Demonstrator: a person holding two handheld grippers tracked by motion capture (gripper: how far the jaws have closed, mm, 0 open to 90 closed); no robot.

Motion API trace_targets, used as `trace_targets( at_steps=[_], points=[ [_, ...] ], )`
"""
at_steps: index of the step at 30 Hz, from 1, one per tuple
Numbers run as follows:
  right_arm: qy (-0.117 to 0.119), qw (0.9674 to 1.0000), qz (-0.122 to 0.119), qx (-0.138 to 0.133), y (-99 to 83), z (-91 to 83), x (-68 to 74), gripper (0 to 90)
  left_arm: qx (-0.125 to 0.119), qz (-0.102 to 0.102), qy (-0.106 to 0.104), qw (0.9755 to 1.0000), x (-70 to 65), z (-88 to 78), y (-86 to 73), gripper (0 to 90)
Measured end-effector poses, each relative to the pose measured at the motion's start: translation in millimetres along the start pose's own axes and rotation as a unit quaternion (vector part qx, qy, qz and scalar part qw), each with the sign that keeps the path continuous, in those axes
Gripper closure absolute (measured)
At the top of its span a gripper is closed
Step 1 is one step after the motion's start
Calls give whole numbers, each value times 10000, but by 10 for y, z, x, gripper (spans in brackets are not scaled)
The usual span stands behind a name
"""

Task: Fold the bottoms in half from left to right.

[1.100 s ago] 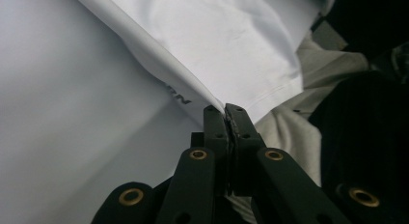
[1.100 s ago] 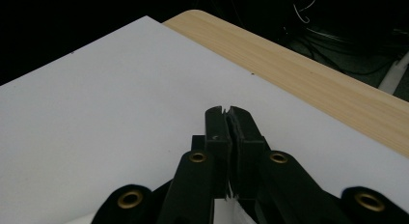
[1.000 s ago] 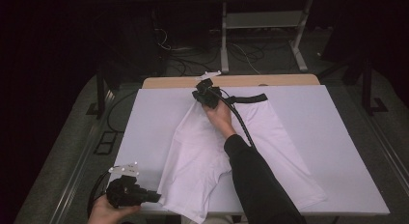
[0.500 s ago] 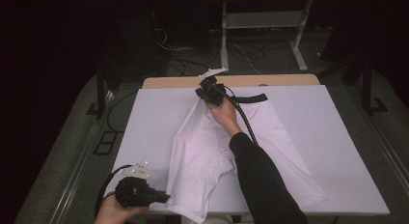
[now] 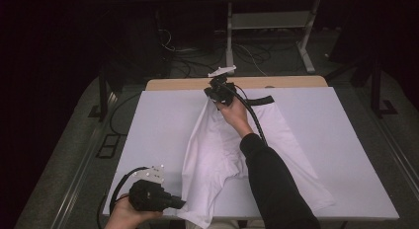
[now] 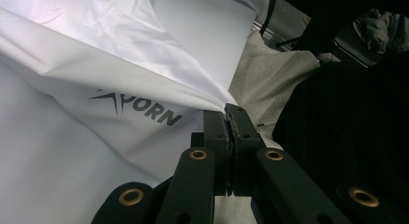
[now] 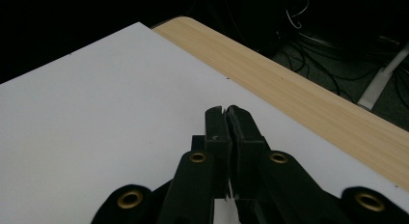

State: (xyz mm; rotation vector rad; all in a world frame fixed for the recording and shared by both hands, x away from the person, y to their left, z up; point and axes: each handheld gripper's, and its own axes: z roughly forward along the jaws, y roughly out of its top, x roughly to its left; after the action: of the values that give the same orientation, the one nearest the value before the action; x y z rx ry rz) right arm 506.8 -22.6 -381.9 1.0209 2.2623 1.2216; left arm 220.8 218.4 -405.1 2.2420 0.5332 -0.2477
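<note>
A: Garment (image 5: pixel 217 155) lies on the white table (image 5: pixel 163 125), yes? Where exactly?

B: It is a white garment, stretched in a long strip from the far edge of the table, near its middle, to the near edge, a little left of the middle. Part of it spreads toward the near right corner.

A: And the left gripper (image 6: pixel 226 110)?

B: It is at the near edge, just beside the near left corner. Its jaws are closed on the fabric; in the left gripper view the cloth runs into the jaws, with dark printed letters (image 6: pixel 140 109) near them.

A: The right gripper (image 5: pixel 213 92)?

B: At the far edge, on the far end of the garment. Its jaws are pressed together, and a thin white edge of cloth shows between them. Beyond them is the bare table and a wooden strip (image 7: pixel 308 103).
</note>
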Motion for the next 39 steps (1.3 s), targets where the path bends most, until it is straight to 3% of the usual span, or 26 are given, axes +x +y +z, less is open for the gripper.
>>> trace_targets(
  at_steps=[6,16,26,39],
  points=[
    [-137,9999,-8,-1,2,-70,-70,862,-27,49,-102,9999,-7,54,65,871],
    [-155,9998,117,-10,-40,-151,-189,862,-17,355,-277,9990,-77,177,238,873],
    [-142,9996,255,-11,-114,-244,-316,862,82,708,-480,9963,-167,355,449,873],
    [-159,9994,318,39,-171,-373,-496,861,161,888,-647,9938,-195,572,631,873]
  ],
)
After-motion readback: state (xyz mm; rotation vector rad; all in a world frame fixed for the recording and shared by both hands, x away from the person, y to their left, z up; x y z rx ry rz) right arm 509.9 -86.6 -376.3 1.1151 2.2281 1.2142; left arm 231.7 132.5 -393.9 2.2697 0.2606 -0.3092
